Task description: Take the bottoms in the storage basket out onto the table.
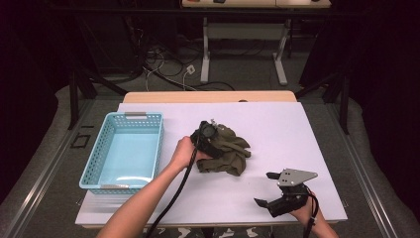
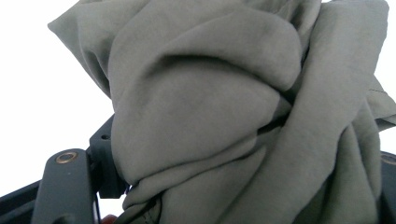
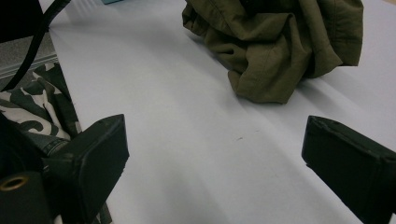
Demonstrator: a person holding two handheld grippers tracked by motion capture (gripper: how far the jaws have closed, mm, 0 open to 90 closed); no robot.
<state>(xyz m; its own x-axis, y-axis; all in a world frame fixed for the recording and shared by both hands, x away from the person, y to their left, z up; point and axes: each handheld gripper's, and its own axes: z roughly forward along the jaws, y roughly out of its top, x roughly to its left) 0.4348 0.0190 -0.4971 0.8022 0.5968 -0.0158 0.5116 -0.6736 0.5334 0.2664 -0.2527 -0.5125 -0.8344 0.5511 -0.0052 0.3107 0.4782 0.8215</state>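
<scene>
A crumpled olive-green cloth [image 1: 229, 151] lies in a heap near the middle of the white table [image 1: 292, 129]. My left gripper [image 1: 208, 134] sits on the heap's left side, held by a hand. In the left gripper view the cloth [image 2: 210, 116] bunches up between the jaws and hides their pads; its folds gather tightly at their base. My right gripper [image 1: 263, 188] rests near the table's front right, jaws wide apart with nothing between them. In the right gripper view [image 3: 215, 149] the cloth [image 3: 280, 42] lies farther ahead on the bare surface.
A light blue plastic basket [image 1: 133, 116] stands with nothing in it at the table's left side. The left gripper's black cable [image 1: 173, 198] trails along the forearm to the front edge. Camouflage fabric [image 3: 28, 107] shows beyond the table edge in the right gripper view.
</scene>
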